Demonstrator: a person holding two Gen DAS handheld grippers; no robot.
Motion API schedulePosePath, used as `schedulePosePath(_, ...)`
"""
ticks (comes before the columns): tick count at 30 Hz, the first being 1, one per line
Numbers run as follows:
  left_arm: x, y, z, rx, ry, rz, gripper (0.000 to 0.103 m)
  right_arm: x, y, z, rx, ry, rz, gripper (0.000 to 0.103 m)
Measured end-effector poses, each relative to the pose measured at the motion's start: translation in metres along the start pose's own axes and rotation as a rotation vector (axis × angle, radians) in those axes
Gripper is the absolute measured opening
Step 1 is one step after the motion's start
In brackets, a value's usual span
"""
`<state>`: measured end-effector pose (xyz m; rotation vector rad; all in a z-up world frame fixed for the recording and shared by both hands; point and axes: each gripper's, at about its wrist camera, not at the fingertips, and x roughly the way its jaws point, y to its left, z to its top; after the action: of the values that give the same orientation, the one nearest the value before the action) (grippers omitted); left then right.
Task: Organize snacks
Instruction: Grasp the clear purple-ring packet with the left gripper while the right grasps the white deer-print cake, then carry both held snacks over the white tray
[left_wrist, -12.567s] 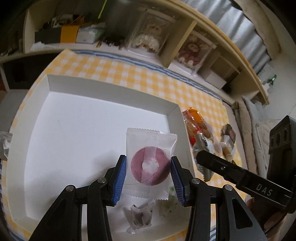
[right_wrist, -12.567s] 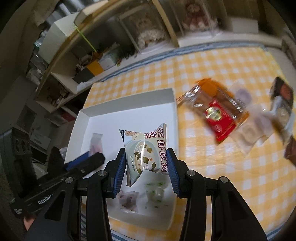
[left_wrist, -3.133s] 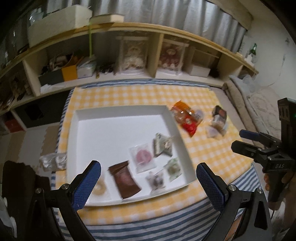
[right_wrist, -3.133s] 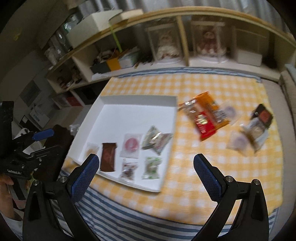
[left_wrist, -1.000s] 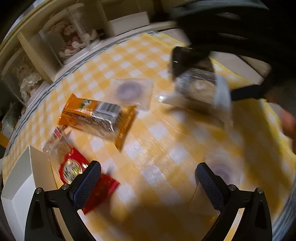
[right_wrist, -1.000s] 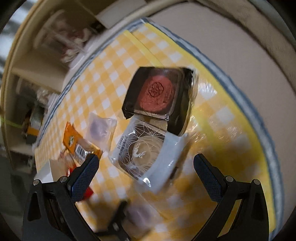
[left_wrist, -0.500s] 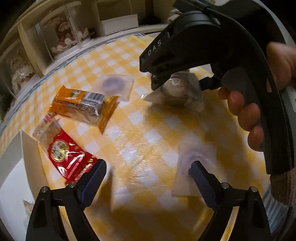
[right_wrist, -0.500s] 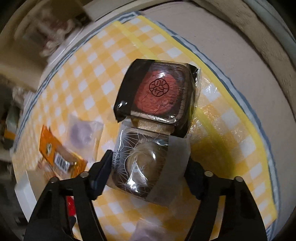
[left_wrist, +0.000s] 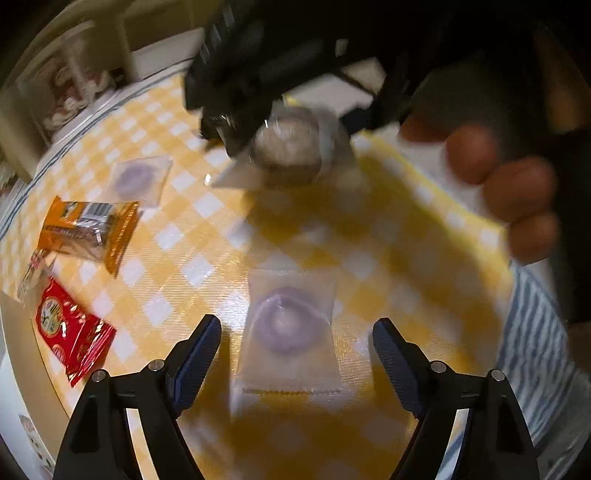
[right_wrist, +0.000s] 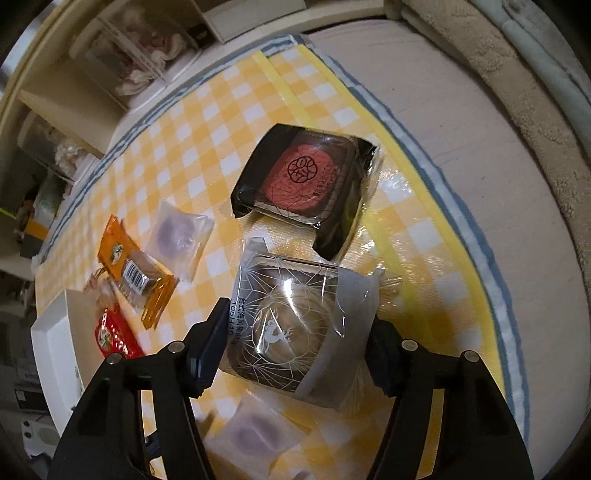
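A clear packet with a round purple pastry (left_wrist: 286, 321) lies flat on the yellow checked cloth (left_wrist: 388, 240). It sits between the blue pads of my left gripper (left_wrist: 295, 345), whose jaws are closing, with gaps left on both sides. My right gripper (right_wrist: 295, 350) is closing on a white-wrapped round pastry (right_wrist: 295, 317). Both pads press its sides, and it hangs above the cloth. In the left wrist view that right gripper (left_wrist: 288, 147) with its pastry (left_wrist: 295, 144) hangs at the top, blurred. A black pack with a red cake (right_wrist: 306, 177) lies just beyond it.
To the left lie a second purple pastry packet (right_wrist: 177, 232), an orange bar (right_wrist: 136, 273) and a red packet (right_wrist: 110, 332). The white tray's corner (right_wrist: 51, 332) is at the far left. A person's fingers (left_wrist: 517, 192) hold the right gripper. The cloth's striped edge (left_wrist: 535, 332) is near right.
My left gripper has shifted over the clear purple packet and its jaws have narrowed around it. My right gripper has closed on the white-wrapped pastry and raised it away from the black pack.
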<state>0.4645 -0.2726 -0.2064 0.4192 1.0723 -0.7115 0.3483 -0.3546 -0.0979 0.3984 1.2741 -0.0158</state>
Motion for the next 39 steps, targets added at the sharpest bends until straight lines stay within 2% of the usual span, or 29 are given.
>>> schedulePosePath(2,0.012,0.001,0.000,0.014,0.030,0.015,0.068,-0.006,0.002,-0.001,-0.033,-0.012,-0.001,0.066)
schedulePosePath(4,0.017,0.006,0.000,0.002,0.028,0.013,0.062,-0.010,0.004,0.000,-0.056,-0.022,-0.001,0.066)
schedulePosePath(5,0.018,0.009,0.000,-0.009,0.023,0.018,0.053,-0.015,0.002,-0.002,-0.068,-0.029,-0.001,0.066)
schedulePosePath(6,0.018,0.012,0.000,-0.021,0.021,0.020,0.049,-0.017,0.001,-0.003,-0.075,-0.033,0.000,0.066)
schedulePosePath(9,0.017,0.021,-0.001,-0.059,0.023,0.007,0.045,-0.028,-0.002,-0.008,-0.104,-0.053,-0.003,0.066)
schedulePosePath(13,0.005,0.024,-0.003,-0.097,0.005,0.013,0.045,-0.041,-0.005,-0.015,-0.127,-0.078,0.000,0.066)
schedulePosePath(25,-0.106,0.034,-0.018,-0.231,-0.175,0.002,0.044,-0.075,0.011,-0.042,-0.201,-0.140,0.029,0.066)
schedulePosePath(30,-0.161,0.040,-0.037,-0.272,-0.237,0.011,0.044,-0.096,0.031,-0.053,-0.237,-0.176,0.041,0.066)
schedulePosePath(39,-0.240,0.054,-0.079,-0.335,-0.298,0.063,0.044,-0.125,0.080,-0.072,-0.304,-0.226,0.082,0.066)
